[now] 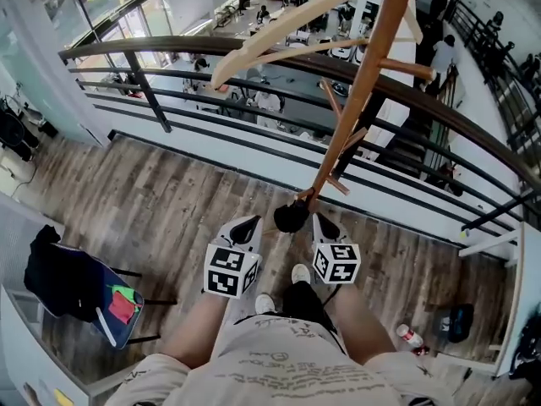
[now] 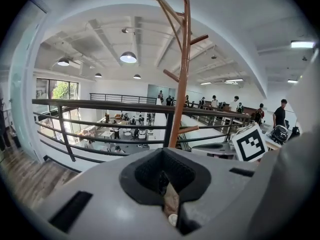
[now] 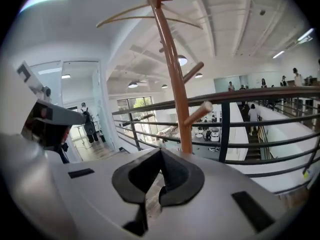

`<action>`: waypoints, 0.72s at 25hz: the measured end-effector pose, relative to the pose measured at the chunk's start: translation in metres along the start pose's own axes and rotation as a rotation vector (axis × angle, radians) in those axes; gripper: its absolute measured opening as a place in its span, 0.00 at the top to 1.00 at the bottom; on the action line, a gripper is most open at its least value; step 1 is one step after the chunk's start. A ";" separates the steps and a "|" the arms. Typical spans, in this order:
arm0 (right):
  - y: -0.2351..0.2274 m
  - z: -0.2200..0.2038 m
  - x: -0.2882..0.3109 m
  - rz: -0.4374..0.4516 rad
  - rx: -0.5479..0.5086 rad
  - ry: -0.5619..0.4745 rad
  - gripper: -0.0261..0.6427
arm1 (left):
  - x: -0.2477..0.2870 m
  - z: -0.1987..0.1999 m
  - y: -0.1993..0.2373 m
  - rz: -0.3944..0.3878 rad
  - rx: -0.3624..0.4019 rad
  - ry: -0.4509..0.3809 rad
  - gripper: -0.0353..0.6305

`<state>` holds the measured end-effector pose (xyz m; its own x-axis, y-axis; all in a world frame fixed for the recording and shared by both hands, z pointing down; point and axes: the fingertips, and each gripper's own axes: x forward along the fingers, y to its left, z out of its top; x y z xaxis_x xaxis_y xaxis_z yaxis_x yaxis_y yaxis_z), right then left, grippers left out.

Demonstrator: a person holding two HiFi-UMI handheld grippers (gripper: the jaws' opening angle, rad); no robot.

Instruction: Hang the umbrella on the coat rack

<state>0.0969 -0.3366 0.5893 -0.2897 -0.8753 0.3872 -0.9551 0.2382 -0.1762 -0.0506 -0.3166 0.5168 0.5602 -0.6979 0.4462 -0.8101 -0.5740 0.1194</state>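
as no umbrella shows in any view, i judge i must first find it and grip its shaft, leaving the handle free for a peg; my left gripper (image 1: pixel 251 224) and right gripper (image 1: pixel 320 221), both closed and empty, sit side by side just before the coat rack (image 1: pixel 363 74), near its foot.

Three views, shared coat rack (image 1: pixel 363 83)

Smooth wooden coat rack (image 1: pixel 365 66), matt dark metal railing (image 1: pixel 151 100), wood-plank floor (image 1: pixel 169 201)
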 end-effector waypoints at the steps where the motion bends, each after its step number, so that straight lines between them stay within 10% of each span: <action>1: 0.005 0.011 -0.010 0.008 -0.009 -0.017 0.96 | 0.001 0.005 -0.004 -0.010 0.001 -0.011 0.94; 18: 0.013 0.122 -0.125 -0.133 -0.052 -0.242 0.96 | 0.010 0.078 -0.065 -0.173 0.100 -0.153 0.94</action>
<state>0.1285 -0.2757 0.4279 -0.1445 -0.9739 0.1752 -0.9874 0.1304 -0.0895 0.0207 -0.3199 0.4446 0.7150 -0.6378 0.2863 -0.6829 -0.7249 0.0907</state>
